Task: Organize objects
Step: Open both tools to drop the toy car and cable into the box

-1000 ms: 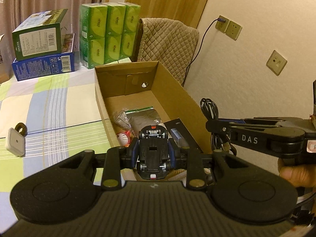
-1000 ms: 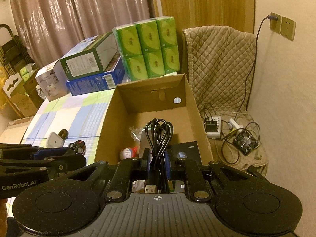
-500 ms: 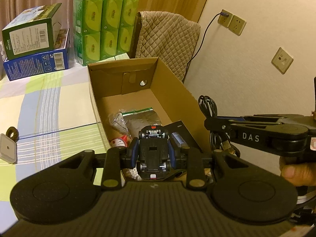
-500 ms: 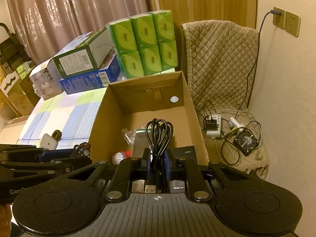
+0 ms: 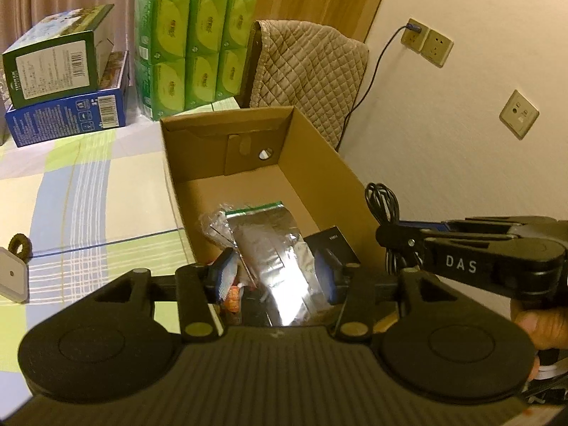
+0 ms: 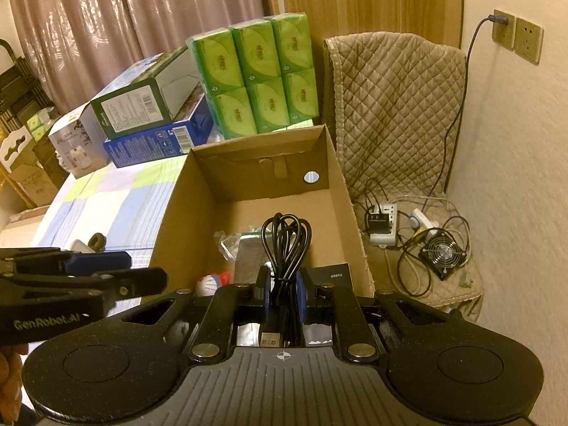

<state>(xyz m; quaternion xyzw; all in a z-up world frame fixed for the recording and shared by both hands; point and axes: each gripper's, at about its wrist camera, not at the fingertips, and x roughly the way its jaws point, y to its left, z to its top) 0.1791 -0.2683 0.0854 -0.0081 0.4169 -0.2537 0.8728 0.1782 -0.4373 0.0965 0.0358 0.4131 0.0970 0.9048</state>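
A checked cloth in green, blue and white (image 5: 88,191) is spread over the surface. An open cardboard box (image 5: 319,149) is set at its right edge, beside a cream wall with sockets (image 5: 427,44). A silver foil bag (image 5: 273,245) is seen lying inside. Left gripper (image 5: 277,277): jaws opening, nothing between them, held over the box's near end. Right gripper (image 6: 282,294): clamped on a coiled black cable (image 6: 285,238), above the box. Green packs (image 6: 255,71) and cartons are stacked far, curtains behind.
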